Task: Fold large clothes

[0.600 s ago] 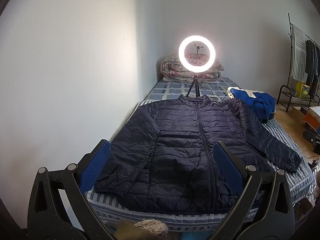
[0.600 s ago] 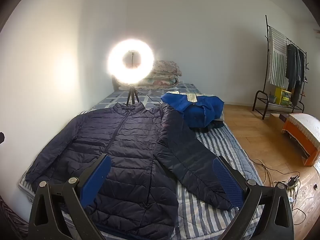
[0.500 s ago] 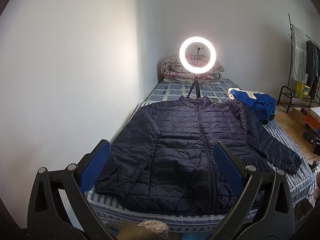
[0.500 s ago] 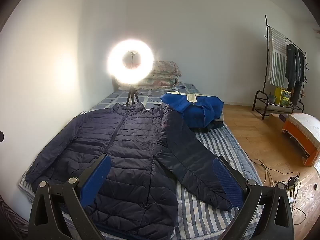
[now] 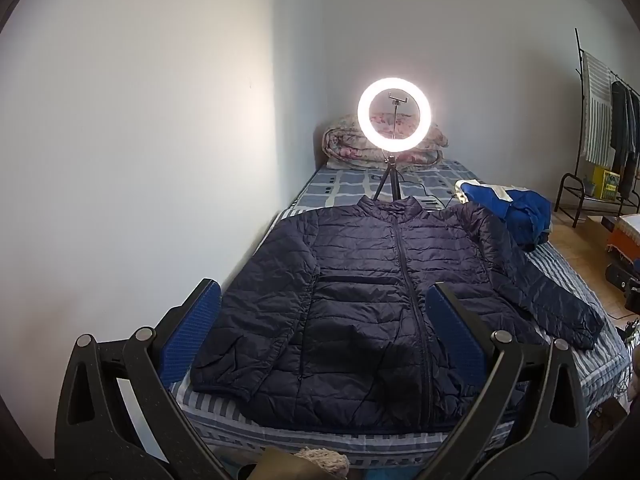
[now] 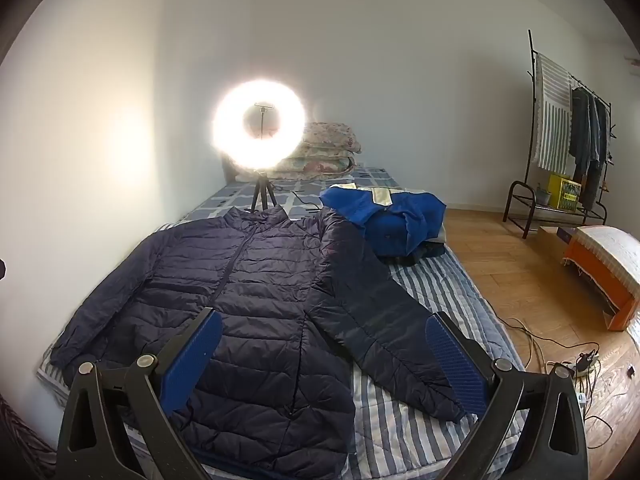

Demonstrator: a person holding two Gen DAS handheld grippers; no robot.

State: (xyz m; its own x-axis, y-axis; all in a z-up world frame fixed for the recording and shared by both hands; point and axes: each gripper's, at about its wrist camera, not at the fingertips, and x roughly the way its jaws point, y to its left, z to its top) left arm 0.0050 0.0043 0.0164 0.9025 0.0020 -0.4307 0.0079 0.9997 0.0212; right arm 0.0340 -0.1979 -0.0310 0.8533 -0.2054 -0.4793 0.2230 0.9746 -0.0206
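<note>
Not folding yet, just hovering by the bed's [image 6: 420, 280] near edge over the flat dark jacket [image 5: 360, 280], left gripper [image 5: 322, 330] and right gripper [image 6: 324, 354] both released and holding nothing; next, probably reaching down for a sleeve [image 6: 384, 320].

**What the two wrist views kept out of sight**

The ring light [image 6: 259, 126] blazed so hard in the right view that its rim blurred into glare, and it hid part of the folded quilts [image 6: 326, 152] behind. In the left view the left gripper [image 5: 322, 330] fingers covered the puffer jacket [image 5: 360, 300] hem corners. A tan knitted thing [image 5: 320, 460] was cut off by the bottom edge. The yellow box [image 6: 564, 192] under the clothes rack [image 6: 560, 132] carried print too small to read.
</note>
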